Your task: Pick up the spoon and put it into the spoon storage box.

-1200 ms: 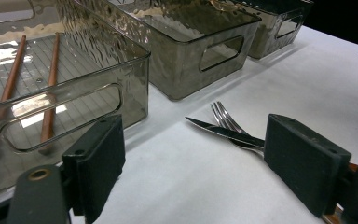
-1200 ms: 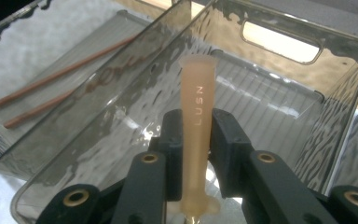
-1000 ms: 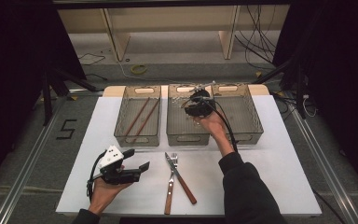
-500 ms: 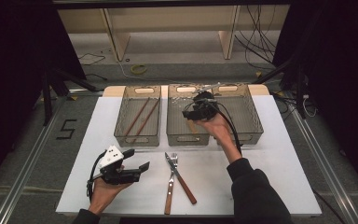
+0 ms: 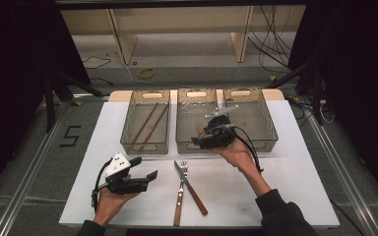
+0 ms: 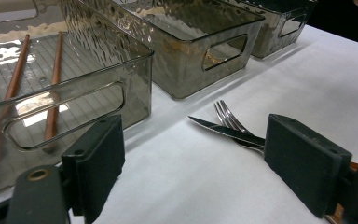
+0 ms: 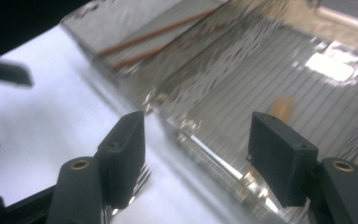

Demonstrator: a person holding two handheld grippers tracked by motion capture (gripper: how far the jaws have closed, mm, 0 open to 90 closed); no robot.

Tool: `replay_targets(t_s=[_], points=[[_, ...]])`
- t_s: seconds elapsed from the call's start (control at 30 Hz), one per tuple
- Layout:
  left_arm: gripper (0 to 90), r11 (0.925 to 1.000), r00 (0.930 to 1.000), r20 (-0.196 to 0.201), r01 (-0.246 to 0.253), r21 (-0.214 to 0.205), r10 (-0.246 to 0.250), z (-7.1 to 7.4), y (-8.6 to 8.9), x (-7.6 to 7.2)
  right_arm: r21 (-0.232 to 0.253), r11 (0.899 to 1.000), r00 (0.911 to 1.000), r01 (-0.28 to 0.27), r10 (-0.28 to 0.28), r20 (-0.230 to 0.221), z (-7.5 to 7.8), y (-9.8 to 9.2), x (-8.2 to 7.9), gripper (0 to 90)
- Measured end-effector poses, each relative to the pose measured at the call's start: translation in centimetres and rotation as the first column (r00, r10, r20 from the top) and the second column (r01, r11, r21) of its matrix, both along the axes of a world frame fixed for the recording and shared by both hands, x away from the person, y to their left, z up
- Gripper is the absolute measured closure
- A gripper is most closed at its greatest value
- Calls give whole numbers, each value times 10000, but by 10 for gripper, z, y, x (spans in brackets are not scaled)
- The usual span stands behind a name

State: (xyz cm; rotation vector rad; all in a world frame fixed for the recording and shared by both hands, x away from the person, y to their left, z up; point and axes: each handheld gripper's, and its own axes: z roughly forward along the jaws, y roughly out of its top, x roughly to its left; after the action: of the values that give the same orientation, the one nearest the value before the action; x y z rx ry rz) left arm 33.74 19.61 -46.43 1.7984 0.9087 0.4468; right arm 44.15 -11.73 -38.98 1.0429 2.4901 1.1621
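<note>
Steel fork (image 5: 183, 173) and knife (image 5: 191, 184) lay crossed on the white desk (image 5: 285, 191), handles toward the person, just below the right tool (image 5: 203, 142), whose empty jaws had just been opening; the left tool (image 5: 146, 174) gaped wide beside them.

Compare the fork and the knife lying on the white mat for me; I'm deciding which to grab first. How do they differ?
The fork ends in tines, while the knife ends in a flat pointed blade. In the high view the fork's handle runs down and slightly left, the knife's down and right, so the two cross near their metal ends. In the left gripper view the knife blade lies over the fork's tines. Both have brown handles and lie flat on the white mat.
</note>
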Motion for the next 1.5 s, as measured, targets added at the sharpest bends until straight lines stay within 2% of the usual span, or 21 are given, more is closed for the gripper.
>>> replay_targets(t_s=[0.13,0.23,0.3,0.4,0.67,1.1,1.4,1.5], points=[[194,10000,10000,-16,-7,28,7,0,0,0,-42,9999,9999,-114,114,-78,-7,0,-16,356],[194,10000,10000,-31,-29,14,29,0,0,1,113,9999,9998,-109,111,-175,-13,0,-27,357],[194,10000,10000,-31,-43,38,43,-1,0,1,-25,9998,9997,-185,185,-145,-17,0,-33,356],[194,10000,10000,2,-28,53,28,0,1,0,-178,9992,9984,-358,349,-442,-21,0,-39,346],[193,10000,10000,8,-49,19,49,0,1,0,-553,9947,9936,-867,823,-767,-32,4,-59,334],[193,10000,10000,7,-79,5,79,0,1,0,-812,9906,9866,-1100,989,-1297,-44,4,-70,320],[193,10000,10000,19,-77,3,77,0,1,0,-1172,9835,9816,-1377,1198,-1486,-51,7,-75,319],[193,10000,10000,3,-72,-19,72,0,0,1,-1363,9784,9789,-1557,1343,-1542,-52,9,-78,320]])
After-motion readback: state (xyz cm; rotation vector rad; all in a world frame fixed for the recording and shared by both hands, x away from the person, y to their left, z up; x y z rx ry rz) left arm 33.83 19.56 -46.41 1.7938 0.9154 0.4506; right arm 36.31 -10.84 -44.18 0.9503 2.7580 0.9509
